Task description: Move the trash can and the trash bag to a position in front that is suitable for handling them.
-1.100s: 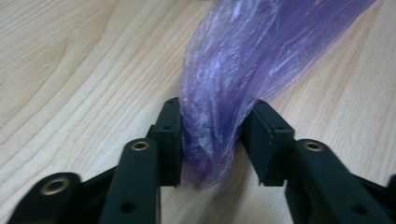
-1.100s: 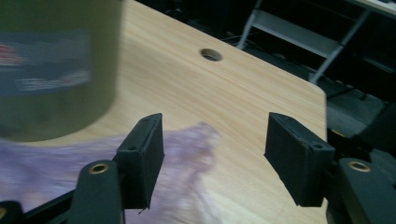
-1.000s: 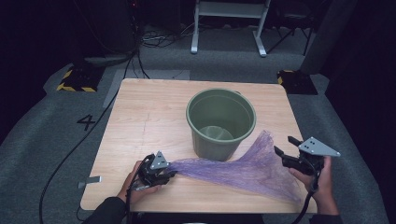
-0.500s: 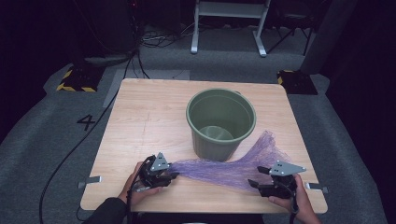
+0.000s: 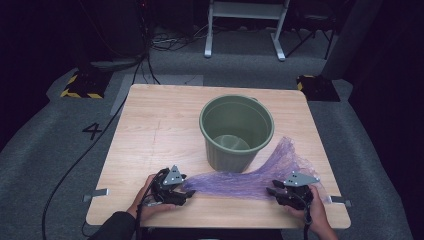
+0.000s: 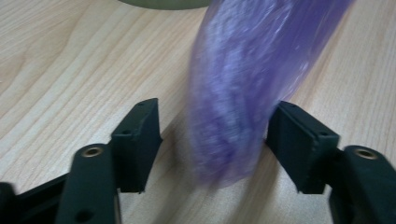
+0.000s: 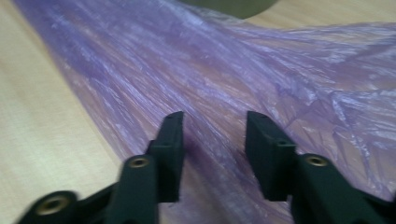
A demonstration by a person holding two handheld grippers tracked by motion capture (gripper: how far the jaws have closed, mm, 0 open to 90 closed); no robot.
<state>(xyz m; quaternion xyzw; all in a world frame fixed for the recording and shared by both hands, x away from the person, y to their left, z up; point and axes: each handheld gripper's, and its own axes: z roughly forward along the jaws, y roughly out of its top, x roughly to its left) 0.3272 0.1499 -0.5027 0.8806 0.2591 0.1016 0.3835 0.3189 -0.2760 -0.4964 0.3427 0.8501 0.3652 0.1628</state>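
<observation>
Though crinkled — translucent purple bag

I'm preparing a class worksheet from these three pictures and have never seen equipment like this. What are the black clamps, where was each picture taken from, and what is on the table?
No robot here: a person holds a hand-operated two-jaw gripper in each hand. The high view looks down on a wooden table; the left gripper is at its left, the right gripper at its right. The other two pictures come from small cameras riding on each gripper, looking along its black jaws.

On the table stands a green bucket with a crumpled purple plastic bag spread beside it.

In the left gripper view the bag's bunched end sits between jaws that have just been opening; one jaw stands clear of it, so it looks released. In the right gripper view the jaws have just been closing over the flat plastic, with a gap between them, not pinching yet.
</observation>
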